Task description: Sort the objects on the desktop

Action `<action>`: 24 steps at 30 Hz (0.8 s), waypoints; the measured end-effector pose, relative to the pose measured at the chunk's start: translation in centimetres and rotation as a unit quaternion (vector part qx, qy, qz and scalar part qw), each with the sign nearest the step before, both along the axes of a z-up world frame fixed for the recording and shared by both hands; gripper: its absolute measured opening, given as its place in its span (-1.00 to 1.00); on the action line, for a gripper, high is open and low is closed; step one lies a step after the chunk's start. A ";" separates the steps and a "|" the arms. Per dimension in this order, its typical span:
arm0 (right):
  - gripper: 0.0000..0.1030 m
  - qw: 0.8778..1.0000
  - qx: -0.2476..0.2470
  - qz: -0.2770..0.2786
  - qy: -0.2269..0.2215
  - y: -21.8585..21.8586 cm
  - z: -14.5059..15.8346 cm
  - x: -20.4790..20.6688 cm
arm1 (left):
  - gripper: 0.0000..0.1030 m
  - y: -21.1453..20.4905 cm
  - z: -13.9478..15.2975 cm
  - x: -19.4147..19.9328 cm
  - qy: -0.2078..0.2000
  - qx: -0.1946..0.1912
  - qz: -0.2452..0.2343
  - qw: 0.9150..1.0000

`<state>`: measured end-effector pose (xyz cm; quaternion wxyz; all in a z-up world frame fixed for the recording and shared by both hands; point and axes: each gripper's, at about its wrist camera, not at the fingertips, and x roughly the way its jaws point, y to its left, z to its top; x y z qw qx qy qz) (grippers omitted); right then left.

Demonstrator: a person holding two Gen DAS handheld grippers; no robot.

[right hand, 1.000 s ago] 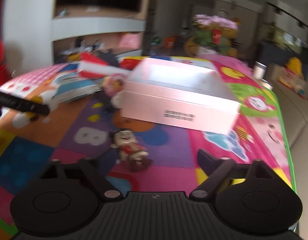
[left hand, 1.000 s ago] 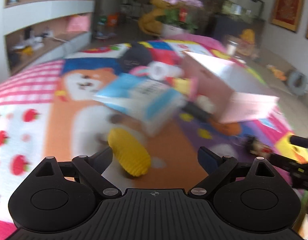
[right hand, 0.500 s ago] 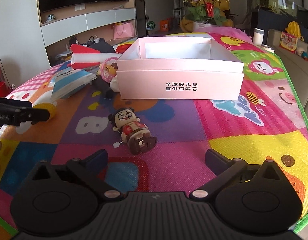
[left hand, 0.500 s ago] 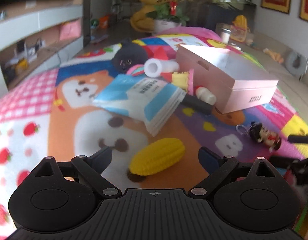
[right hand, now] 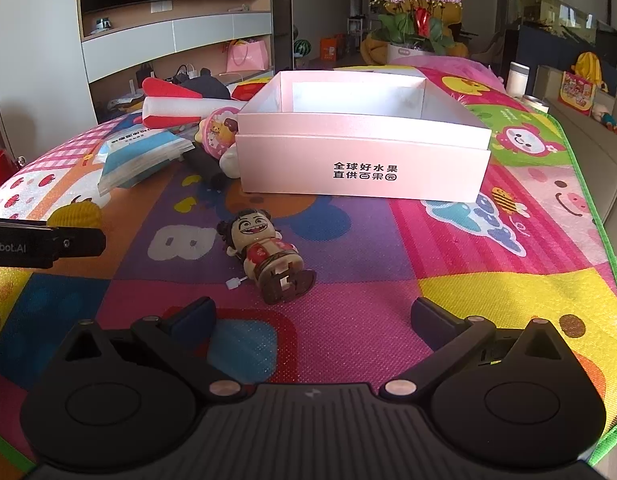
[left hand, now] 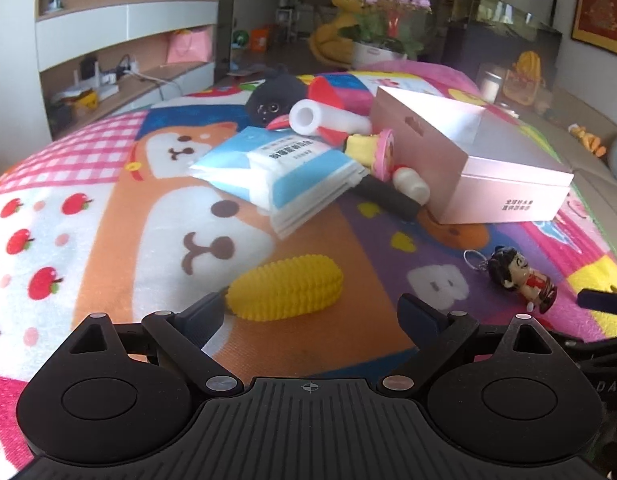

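A yellow toy corn cob (left hand: 286,290) lies on the colourful play mat just ahead of my left gripper (left hand: 310,314), which stands open with its left finger close beside the cob's stalk end. A small wind-up doll figure (right hand: 264,254) lies on its back just ahead of my right gripper (right hand: 312,314), whose fingers are wide open and empty. Behind the doll stands an open pink box (right hand: 362,156), empty inside. The doll (left hand: 522,278) and the box (left hand: 468,160) also show in the left wrist view.
Left of the box lies a pile: a blue-white tissue pack (left hand: 284,166), a black plush cat (left hand: 278,98), a red-white foam roll (right hand: 176,110), a pink doll (right hand: 218,136) and a black tube (left hand: 388,198). The mat's green edge (right hand: 606,240) runs along the right.
The right gripper's fingers have spread wider. The left wrist view has steadied and drawn closer to the corn cob, which now lies crosswise between the fingertips' line.
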<state>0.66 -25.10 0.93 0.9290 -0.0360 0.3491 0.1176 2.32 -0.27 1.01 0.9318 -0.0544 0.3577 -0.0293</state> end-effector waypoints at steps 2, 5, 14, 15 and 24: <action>1.00 1.000 -0.001 -0.001 -0.001 0.0 0.0 0.0 | 0.88 -0.2 -0.1 0.4 -0.001 -0.011 0.000 1.000; 1.00 1.000 -0.001 -0.001 -0.002 0.0 0.0 -0.1 | 0.87 -1.0 -0.2 0.9 -0.007 -0.009 -0.009 1.000; 1.00 1.000 -0.002 0.000 -0.001 0.0 0.0 0.0 | 0.36 -2.5 -0.6 1.5 -0.021 0.057 -0.019 0.998; 1.00 1.000 -0.004 0.002 0.000 0.1 0.0 0.0 | 0.36 -2.4 -0.5 1.3 -0.018 0.054 -0.026 0.998; 0.50 0.996 -0.019 0.079 -0.030 2.9 2.0 1.9 | 0.36 -0.6 0.3 -2.8 -0.008 0.043 -0.043 0.998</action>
